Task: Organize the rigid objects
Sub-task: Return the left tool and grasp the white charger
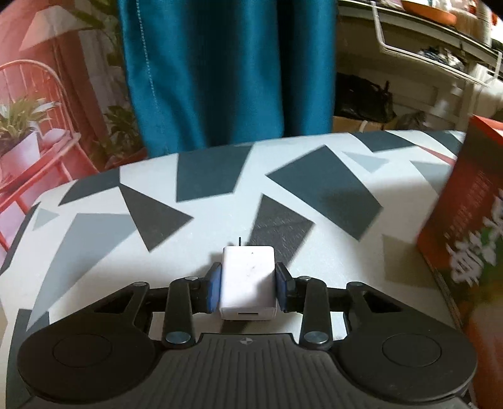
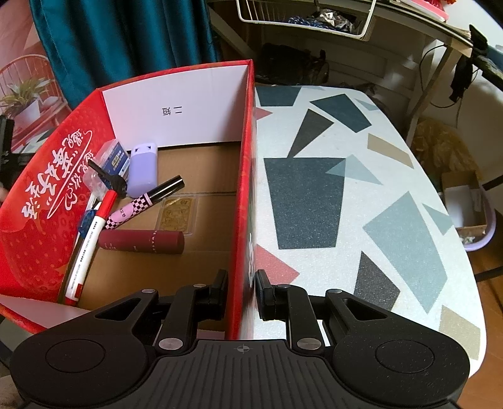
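Observation:
My left gripper is shut on a white USB charger block, held just above the patterned table. The red cardboard box stands to its right. In the right wrist view, my right gripper straddles the box's right wall, one finger inside and one outside, closed on it. Inside the box lie a dark red tube, a checkered pen, a red-capped marker, a lilac case, a gold card and a small blue packet.
A teal curtain hangs behind the table. A white wire basket hangs under a shelf at the back. A cardboard box in a lilac tub sits on the floor to the right. The table extends right of the red box.

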The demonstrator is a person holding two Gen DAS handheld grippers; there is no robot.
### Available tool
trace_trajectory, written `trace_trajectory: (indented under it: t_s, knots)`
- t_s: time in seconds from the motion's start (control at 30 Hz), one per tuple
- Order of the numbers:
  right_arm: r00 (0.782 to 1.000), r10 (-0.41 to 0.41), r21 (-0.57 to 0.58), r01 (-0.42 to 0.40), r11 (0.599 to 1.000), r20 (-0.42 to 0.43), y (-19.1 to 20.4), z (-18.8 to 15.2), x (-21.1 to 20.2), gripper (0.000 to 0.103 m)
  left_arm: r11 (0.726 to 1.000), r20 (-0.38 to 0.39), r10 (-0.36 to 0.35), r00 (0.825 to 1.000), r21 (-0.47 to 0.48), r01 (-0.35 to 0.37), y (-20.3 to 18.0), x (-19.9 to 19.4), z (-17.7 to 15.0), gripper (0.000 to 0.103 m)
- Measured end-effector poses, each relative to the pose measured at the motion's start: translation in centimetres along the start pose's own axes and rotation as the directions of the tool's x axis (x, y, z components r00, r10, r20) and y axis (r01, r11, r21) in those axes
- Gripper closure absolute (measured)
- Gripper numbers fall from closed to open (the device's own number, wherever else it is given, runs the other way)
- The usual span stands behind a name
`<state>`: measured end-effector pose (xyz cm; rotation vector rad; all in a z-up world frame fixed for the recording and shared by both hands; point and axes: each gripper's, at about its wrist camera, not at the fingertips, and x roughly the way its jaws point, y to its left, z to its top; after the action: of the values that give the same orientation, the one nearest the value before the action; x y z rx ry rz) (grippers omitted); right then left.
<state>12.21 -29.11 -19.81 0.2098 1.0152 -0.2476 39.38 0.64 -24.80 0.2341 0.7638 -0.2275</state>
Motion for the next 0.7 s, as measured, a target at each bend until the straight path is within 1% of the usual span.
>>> trace_trajectory:
  t_s: [0.17,0.27,0.37,0.5,0.7]
  knots:
    - [1.0,-0.002,0.002,0.002,1.0,0.002,0.0,0.0,-0.1,0.085,0.997,-0.004,-0.065,0.998,0.032,0.065,-1.1,-2.2,-2.3,0.066]
    - [1.0,-0.002,0.003,0.002,1.0,0.005,0.0,0.0,0.0,0.085,0.995,0.001,-0.089,0.996,0.05,0.089,-2.2,-3.9,-4.0,0.066]
    - [1.0,-0.003,0.009,0.003,1.0,0.01,-0.1,-0.1,-0.1,0.085,0.995,0.013,-0.094,0.995,0.017,0.094,-3.1,-5.4,-5.8,0.066]
    - [1.0,-0.003,0.01,0.003,1.0,0.01,-0.1,-0.1,-0.1,0.085,0.996,0.025,-0.08,0.997,-0.025,0.08,-4.2,-7.1,-7.5,0.066]
    - [1.0,0.001,0.011,-0.001,1.0,0.013,-0.1,-0.1,-0.1,0.085,0.998,0.026,-0.043,0.999,-0.041,0.044,-5.0,-8.6,-9.0,0.066]
